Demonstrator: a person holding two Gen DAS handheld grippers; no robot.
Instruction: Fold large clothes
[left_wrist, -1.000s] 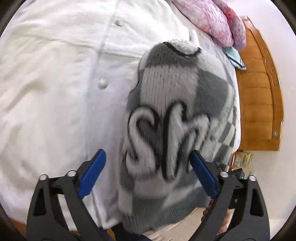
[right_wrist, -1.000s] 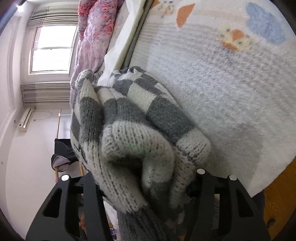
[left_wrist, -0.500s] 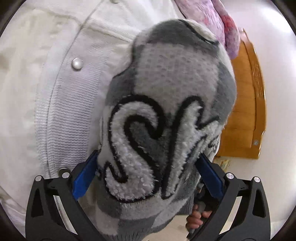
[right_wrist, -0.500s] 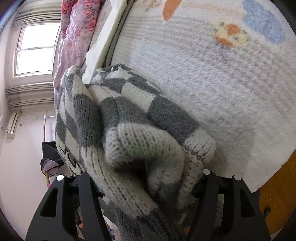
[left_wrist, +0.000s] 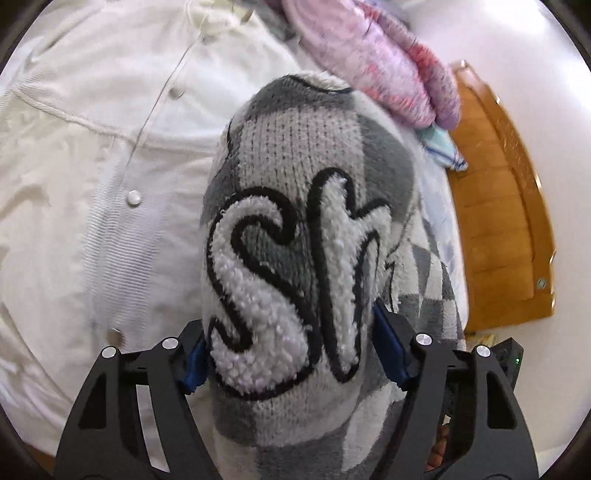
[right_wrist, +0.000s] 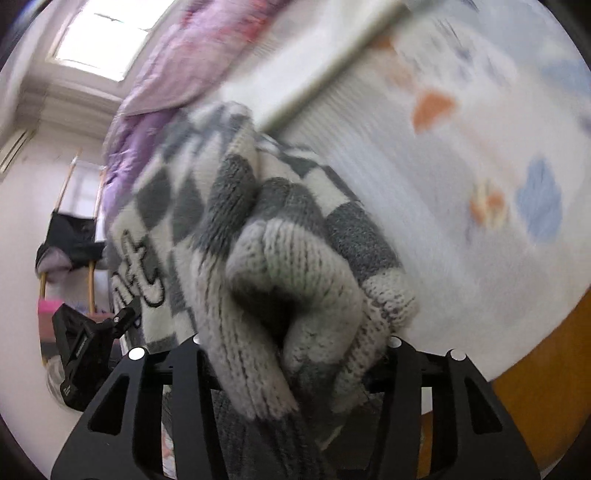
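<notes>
A grey and white checked knit sweater (left_wrist: 306, 229) with fluffy black-edged white letters is bunched between the blue pads of my left gripper (left_wrist: 291, 350), which is shut on it. The same sweater (right_wrist: 280, 258) fills the right wrist view, and my right gripper (right_wrist: 295, 354) is shut on a thick fold of it. The sweater hangs between the two grippers above the bed. The left gripper also shows in the right wrist view (right_wrist: 88, 339) at the lower left. Both sets of fingertips are hidden by the knit.
A white button-up garment (left_wrist: 92, 177) lies spread on the bed at the left. A pink floral quilt (left_wrist: 373, 62) lies at the back. The wooden bed frame (left_wrist: 506, 221) is on the right. A white blanket with coloured animal prints (right_wrist: 480, 177) covers the bed.
Both grippers have moved with the sweater; the right view has swung and blurred. The left gripper closed around the sweater from open a second ago.
</notes>
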